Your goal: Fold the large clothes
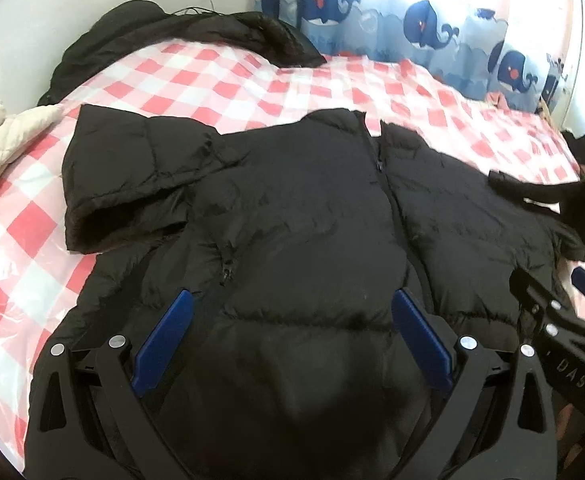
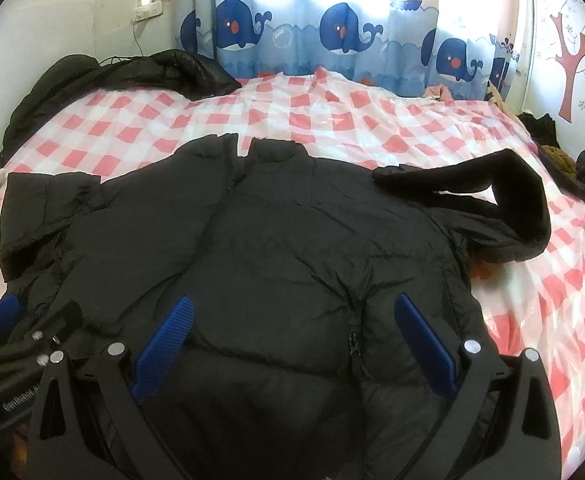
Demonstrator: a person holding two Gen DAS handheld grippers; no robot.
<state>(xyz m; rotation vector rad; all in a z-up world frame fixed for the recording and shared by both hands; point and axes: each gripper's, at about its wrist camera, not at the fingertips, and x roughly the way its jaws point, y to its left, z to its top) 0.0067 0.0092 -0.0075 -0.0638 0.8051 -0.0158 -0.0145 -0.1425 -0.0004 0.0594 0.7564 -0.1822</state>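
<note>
One black puffer jacket [image 2: 292, 232] lies flat, front zipped, sleeves spread.

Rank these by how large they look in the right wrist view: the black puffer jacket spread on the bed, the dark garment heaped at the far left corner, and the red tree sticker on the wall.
1. black puffer jacket, nearest the camera, so partly inflated
2. dark garment
3. red tree sticker

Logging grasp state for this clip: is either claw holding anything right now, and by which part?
Nothing is held. The left claw and right claw are both open above the black puffer jacket.
</note>
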